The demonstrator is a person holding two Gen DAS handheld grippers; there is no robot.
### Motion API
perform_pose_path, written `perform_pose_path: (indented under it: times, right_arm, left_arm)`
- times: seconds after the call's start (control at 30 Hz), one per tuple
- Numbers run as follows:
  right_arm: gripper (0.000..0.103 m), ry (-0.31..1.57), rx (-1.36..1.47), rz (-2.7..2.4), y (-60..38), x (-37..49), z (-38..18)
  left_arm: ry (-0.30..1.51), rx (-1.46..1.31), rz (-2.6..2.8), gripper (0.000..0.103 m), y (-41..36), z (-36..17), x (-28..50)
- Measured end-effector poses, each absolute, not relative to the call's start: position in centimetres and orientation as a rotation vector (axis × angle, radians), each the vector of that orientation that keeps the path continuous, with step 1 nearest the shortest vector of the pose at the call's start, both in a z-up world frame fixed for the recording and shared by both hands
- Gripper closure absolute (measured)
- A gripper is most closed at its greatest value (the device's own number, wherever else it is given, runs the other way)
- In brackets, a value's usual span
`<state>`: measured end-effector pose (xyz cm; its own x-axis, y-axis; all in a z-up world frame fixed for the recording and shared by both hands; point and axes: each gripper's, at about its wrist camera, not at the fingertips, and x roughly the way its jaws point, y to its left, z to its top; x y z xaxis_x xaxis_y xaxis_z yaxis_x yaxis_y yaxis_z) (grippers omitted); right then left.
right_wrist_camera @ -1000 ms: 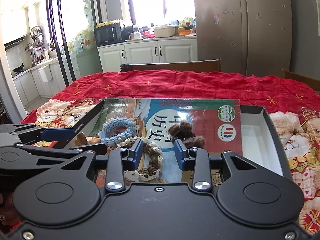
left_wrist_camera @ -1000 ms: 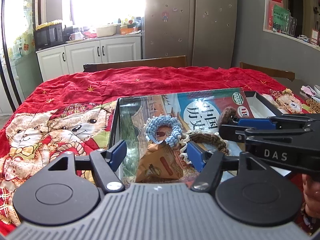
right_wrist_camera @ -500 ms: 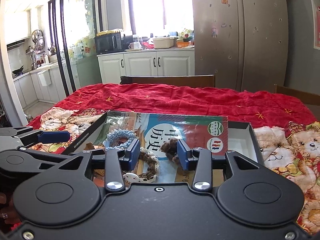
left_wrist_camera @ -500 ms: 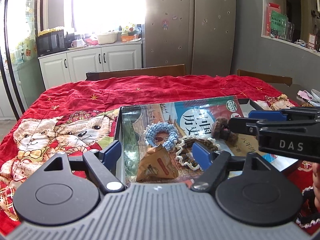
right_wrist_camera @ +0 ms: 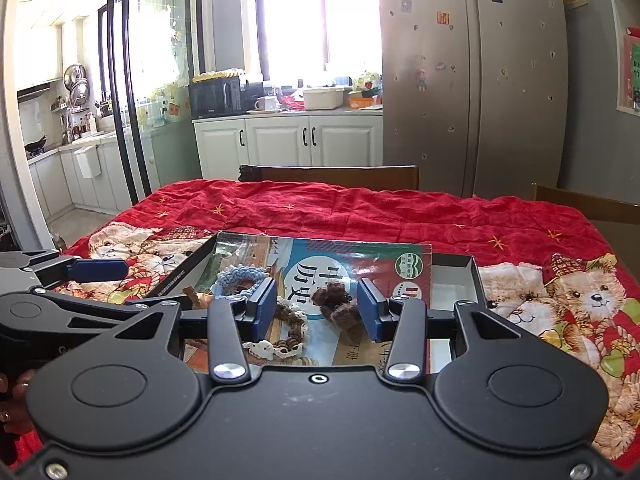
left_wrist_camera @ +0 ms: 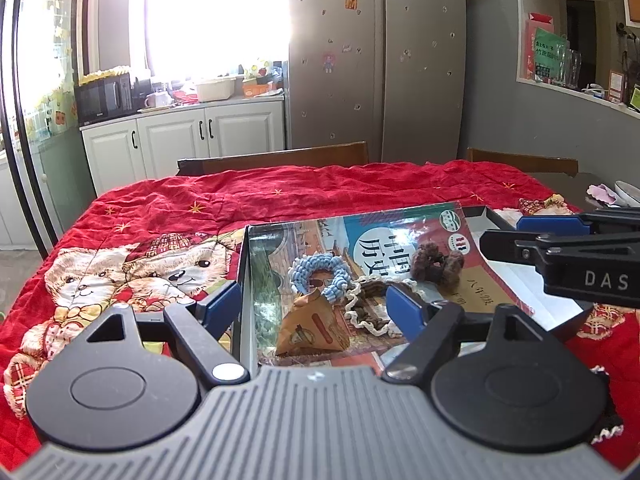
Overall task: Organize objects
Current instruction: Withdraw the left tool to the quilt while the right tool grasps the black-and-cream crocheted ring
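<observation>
Hair ties (right_wrist_camera: 334, 306) crowd the book (right_wrist_camera: 320, 272); the box's right end (right_wrist_camera: 450, 284) seems free.

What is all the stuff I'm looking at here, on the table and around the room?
Box: one, black outside, white inside, on the tablecloth.
Book: one, glossy, green, blue and red cover, lying in the box.
Blue scrunchie: one, light blue, on the book.
Brown scrunchie: one, dark brown, on the book, right of the blue one.
Lace-edged scrunchie: one, brown with cream trim, between them, nearer the camera.
Paper packet: one, tan, triangular, at the book's near edge.
Tablecloth: one, red with teddy bears.
Chairs: two, dark wood, far side.
Fridge: one, silver, with magnets.
Microwave: one, black, on the counter.
Left gripper: open, empty.
Right gripper: open, empty.
</observation>
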<state>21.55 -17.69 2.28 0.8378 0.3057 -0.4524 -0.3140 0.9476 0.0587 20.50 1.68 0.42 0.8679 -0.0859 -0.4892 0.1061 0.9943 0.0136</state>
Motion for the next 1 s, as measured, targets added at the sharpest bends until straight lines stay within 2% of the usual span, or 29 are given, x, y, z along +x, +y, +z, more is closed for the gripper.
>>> perform_pose_path:
  times: [1.0]
  right_arm:
    - [0.06, 0.434, -0.022, 0.342, -22.6, 13.2, 4.4]
  left_arm:
    - [0.462, 0.099, -0.164, 0.014, 0.6, 2.9, 13.3]
